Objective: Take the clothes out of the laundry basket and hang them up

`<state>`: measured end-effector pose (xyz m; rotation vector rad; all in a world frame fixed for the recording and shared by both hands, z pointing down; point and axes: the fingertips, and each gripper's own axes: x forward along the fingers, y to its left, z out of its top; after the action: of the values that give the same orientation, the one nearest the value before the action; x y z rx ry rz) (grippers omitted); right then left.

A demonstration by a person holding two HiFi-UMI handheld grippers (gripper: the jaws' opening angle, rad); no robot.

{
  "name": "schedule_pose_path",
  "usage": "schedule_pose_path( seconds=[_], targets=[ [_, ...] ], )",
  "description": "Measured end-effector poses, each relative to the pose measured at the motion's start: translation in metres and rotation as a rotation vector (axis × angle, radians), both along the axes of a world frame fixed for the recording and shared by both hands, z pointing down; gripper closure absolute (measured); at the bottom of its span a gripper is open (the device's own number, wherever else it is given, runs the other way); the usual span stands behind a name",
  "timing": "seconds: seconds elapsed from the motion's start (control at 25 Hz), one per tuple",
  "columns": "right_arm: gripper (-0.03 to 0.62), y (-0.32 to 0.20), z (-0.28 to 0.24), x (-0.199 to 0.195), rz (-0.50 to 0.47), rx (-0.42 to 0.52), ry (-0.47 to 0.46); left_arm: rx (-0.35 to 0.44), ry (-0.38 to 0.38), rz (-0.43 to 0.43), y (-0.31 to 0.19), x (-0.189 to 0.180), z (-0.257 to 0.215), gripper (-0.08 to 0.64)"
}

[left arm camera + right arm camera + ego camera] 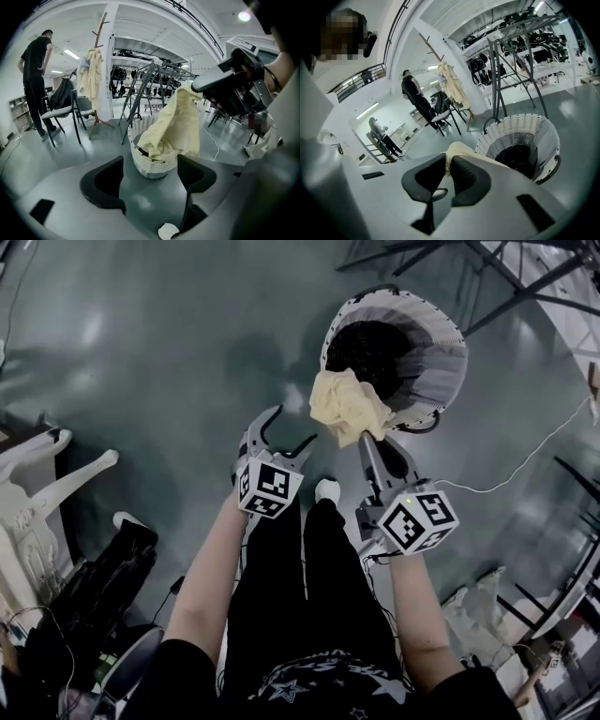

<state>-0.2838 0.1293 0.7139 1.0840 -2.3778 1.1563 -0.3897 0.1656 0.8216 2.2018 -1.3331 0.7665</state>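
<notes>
Grips the yellow garment (347, 407) in the right gripper (361, 439), jaws clamped on its top end. Dangles it long axis vertical, lower end at the laundry basket (441, 334) rim. Holds left gripper (286, 432) jaws apart, empty.

A pale garment (349, 406) hides part of the basket (442, 351).

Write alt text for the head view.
The right gripper grips a crumpled pale yellow cloth garment above a round white woven laundry basket on a glossy grey floor. The left gripper hovers beside it, fingers apart and empty.
</notes>
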Motion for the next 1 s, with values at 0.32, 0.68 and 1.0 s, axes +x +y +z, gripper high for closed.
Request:
schedule_pose_path(
  seconds=[0.32,0.68,1.0],
  targets=[
    [0.554,-0.004,-0.099,-0.012,-0.026,0.085,-0.047,-0.040,0.261,-0.101,-0.010,0.017,-0.049,0.220],
    [0.554,-0.005,-0.189,-0.024,-0.051,0.189,-0.054,-0.217,0.676,-0.096,-0.015,0.032,-0.118,0.371],
    [0.554,-0.008,-0.217,-0.004,0.019,0.227,-0.037,-0.288,0.829,-0.031,-0.022,0.058,-0.151,0.480]
  ],
)
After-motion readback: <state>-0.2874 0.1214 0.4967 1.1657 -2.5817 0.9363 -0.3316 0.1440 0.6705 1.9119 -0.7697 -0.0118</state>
